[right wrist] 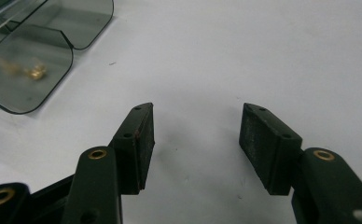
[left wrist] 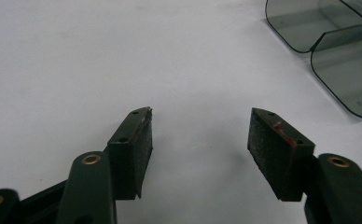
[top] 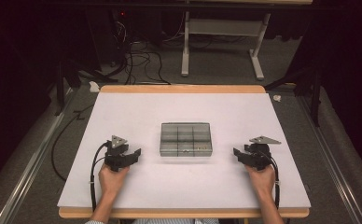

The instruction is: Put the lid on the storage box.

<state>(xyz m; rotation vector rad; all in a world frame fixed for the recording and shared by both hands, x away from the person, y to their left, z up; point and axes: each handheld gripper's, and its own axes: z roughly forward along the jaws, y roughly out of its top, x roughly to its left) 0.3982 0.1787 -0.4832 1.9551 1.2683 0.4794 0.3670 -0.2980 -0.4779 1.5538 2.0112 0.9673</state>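
1. Nearest to us, a person's two forearms come in over the near edge of the table [top: 123, 105], each hand wrapped around a gripper; both rest on the white sheet that covers the tabletop.

2. We hold the left gripper [top: 129, 156] to the near left of the box [top: 186, 139], well apart from it. In the left gripper view [left wrist: 200, 133] its jaws stand apart with nothing but white sheet between them, and the pads touch nothing.

3. We hold the right gripper [top: 241, 155] to the near right of the box, about level with the left one and likewise clear of it. In the right gripper view [right wrist: 196, 128] its jaws are also spread, with bare sheet in the gap.

4. The box sits between the two grippers and a little farther off, near the middle of the table. It is a smoky, see-through plastic case, lid closed, split into small compartments. In the left gripper view its rounded corner [left wrist: 342, 70] shows at the upper right; in the right gripper view it [right wrist: 30, 70] shows at the upper left.

5. Through the box's wall, the right gripper view shows small brass-coloured bits [right wrist: 34, 71] in the nearest compartment; we cannot tell what they are.

6. Beyond the box, past the far edge of the table, cables [top: 142, 60] trail over grey carpet, and a white frame [top: 223, 42] stands behind them.
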